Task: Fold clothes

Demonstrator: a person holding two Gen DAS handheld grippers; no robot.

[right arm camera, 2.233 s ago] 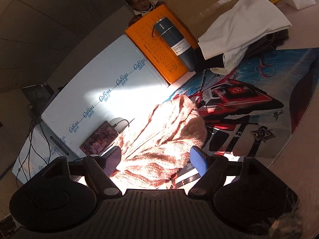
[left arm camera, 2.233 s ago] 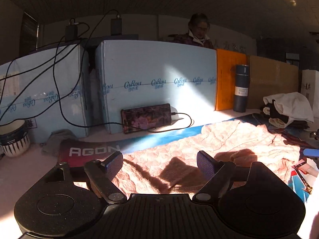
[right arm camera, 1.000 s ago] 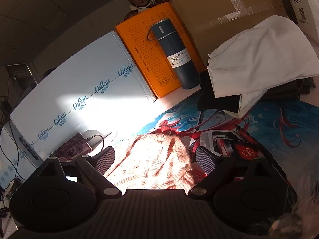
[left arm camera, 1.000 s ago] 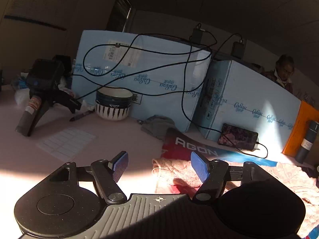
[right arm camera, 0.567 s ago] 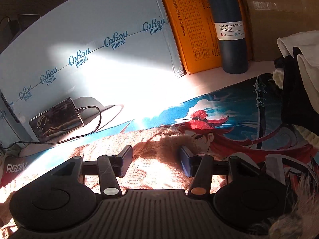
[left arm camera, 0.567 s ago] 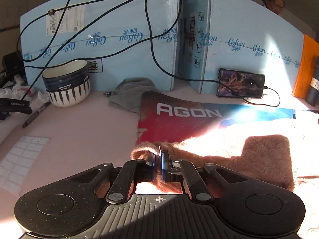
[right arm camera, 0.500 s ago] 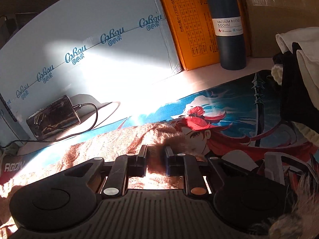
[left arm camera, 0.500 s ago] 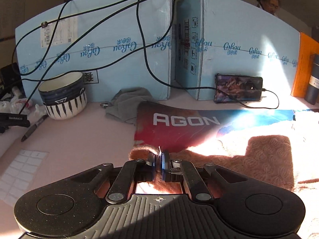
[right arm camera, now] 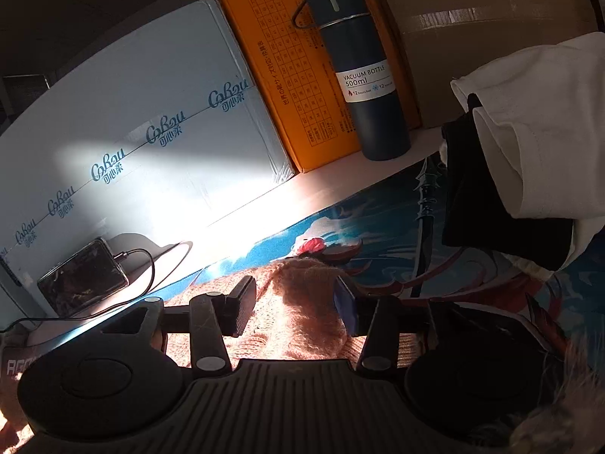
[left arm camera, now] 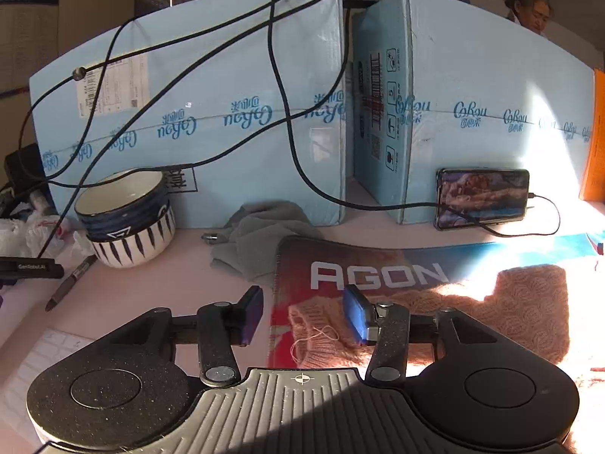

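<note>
A pink knit sweater (left arm camera: 522, 314) lies on the printed desk mat (left arm camera: 378, 276), partly in bright sun. In the left wrist view my left gripper (left arm camera: 304, 316) hangs low over the sweater's left edge (left arm camera: 314, 335). Its jaws are opening, and the cloth lies loose between the blue pads (left arm camera: 355, 317), which do not touch it. In the right wrist view my right gripper (right arm camera: 294, 308) straddles a raised hump of the sweater (right arm camera: 302, 302). Its jaws are opening too, and the pads are off the knit or only brushing it.
Light blue boxes (left arm camera: 227, 113) with cables wall the back. A bowl (left arm camera: 124, 219), a pen (left arm camera: 70, 282), a grey cloth (left arm camera: 261, 238) and a charging phone (left arm camera: 482, 196) stand left. An orange box (right arm camera: 287, 75), a vacuum bottle (right arm camera: 363, 75) and stacked white and black clothes (right arm camera: 540, 121) stand right. A person (left arm camera: 533, 3) is behind the boxes.
Half a second ago both grippers were shut on the sweater's edge. Both have since spread their jaws and let the cloth go, and it rests on the mat.
</note>
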